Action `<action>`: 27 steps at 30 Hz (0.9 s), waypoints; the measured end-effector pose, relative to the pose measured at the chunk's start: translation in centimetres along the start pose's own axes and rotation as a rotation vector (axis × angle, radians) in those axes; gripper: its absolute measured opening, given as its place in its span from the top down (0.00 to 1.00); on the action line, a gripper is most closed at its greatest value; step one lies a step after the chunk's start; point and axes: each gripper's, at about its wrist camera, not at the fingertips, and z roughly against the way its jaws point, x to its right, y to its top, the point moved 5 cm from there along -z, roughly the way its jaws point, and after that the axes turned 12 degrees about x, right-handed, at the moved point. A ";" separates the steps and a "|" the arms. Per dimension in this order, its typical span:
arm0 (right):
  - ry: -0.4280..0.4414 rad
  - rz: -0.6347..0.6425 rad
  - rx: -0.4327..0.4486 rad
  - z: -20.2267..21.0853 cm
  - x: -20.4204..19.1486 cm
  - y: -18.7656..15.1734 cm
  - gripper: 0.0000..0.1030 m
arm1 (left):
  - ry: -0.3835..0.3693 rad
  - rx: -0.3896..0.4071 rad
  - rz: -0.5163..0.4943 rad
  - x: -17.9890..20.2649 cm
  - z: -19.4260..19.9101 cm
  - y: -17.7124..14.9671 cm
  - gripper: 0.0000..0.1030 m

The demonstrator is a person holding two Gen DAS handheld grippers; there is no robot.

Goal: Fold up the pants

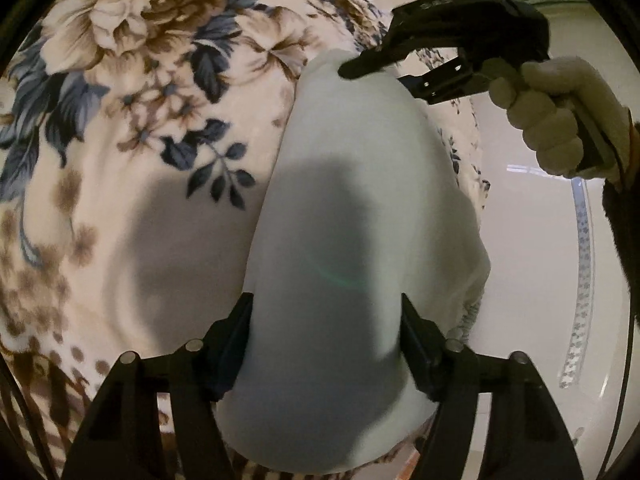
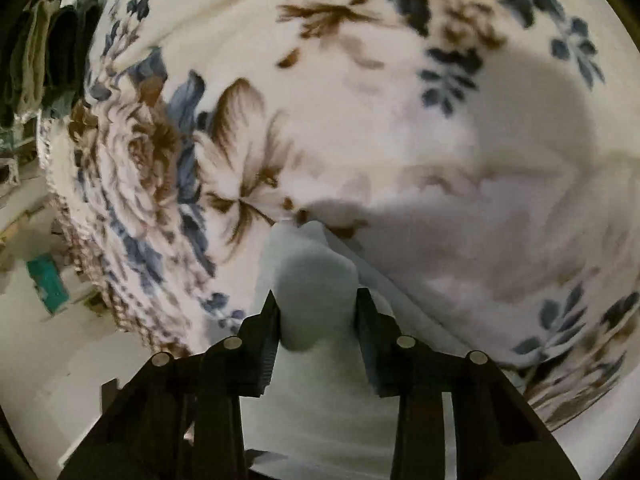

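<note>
Floral blanket [image 1: 132,92] covers bed; white pants [image 1: 344,208] lie directly on it.

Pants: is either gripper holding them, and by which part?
Neither grips the pants. The left gripper straddles the near end, open; the right gripper straddles the far end, open.

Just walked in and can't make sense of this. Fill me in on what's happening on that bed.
A person is folding a pair of white pants on a floral blanket, with a handheld gripper in each hand. The pants lie as a long narrow strip. The left gripper is at the near end with its fingers spread wide on either side of the cloth. The right gripper, held in a white-gloved hand, is at the far end, with a bunched bit of fabric between its fingers.
</note>
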 end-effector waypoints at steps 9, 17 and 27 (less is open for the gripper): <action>-0.057 0.179 -0.059 -1.2 -3.4 0.7 0.30 | 0.006 -0.048 -0.027 0.8 -1.9 1.0 0.27; -0.005 0.075 0.086 -1.1 -1.0 1.1 0.50 | 0.063 -0.118 -0.065 0.8 -1.8 2.0 0.23; -0.142 -0.100 0.671 14.4 6.1 -13.2 0.18 | 0.144 0.044 -0.257 9.2 -1.4 10.2 0.01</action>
